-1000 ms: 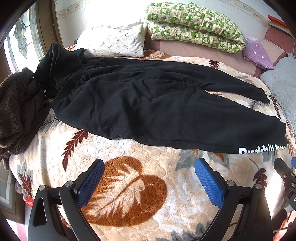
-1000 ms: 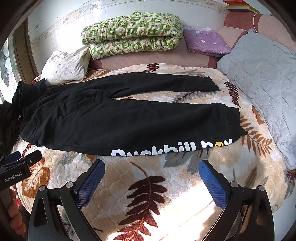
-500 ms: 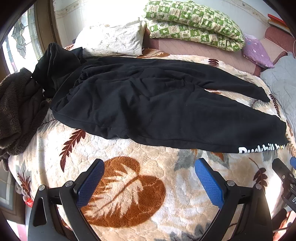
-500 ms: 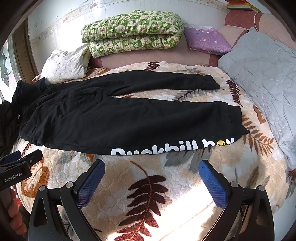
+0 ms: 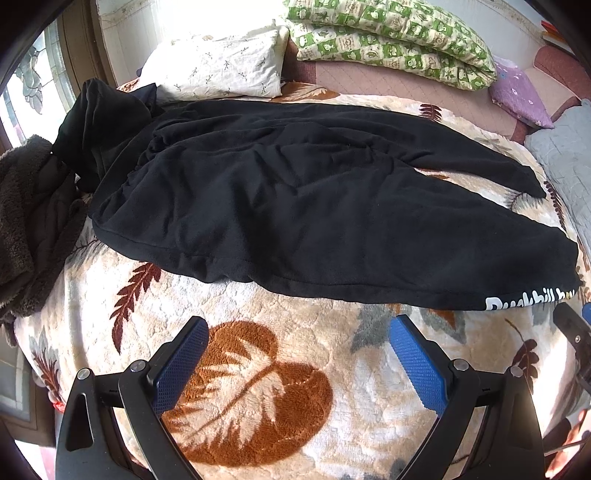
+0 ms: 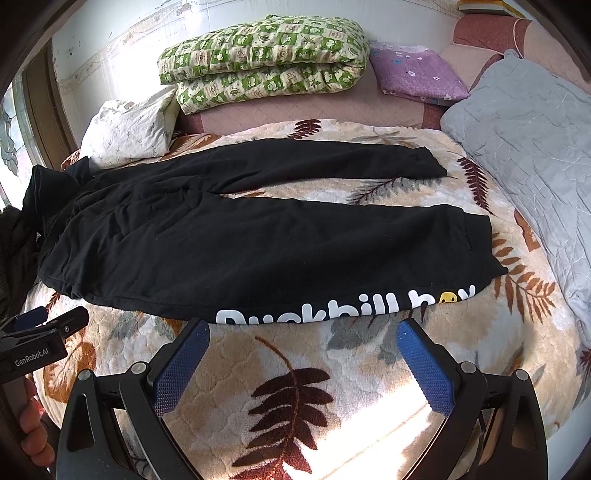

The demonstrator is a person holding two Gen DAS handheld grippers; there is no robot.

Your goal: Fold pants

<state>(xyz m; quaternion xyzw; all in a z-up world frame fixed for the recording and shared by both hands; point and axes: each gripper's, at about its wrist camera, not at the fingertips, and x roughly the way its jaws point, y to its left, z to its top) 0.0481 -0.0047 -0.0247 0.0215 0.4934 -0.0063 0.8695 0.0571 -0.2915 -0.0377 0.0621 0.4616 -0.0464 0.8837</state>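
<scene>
Pants (image 6: 240, 240) flat on blanket (image 6: 295, 369); hem seen only from right wrist.

Strong daylight is admitted through the window (image 5: 26, 99) at the left; the wall (image 5: 155, 26) is overexposed. Edges are bent and darkened by fisheye distortion.

leaf-print blanket (image 6: 332, 369) on bed, white pillow (image 6: 129, 127), green checked quilt (image 6: 266, 59) folded, purple cushion (image 6: 417, 75), grey quilt (image 6: 535, 147), brown fleece (image 5: 18, 221) far left
</scene>
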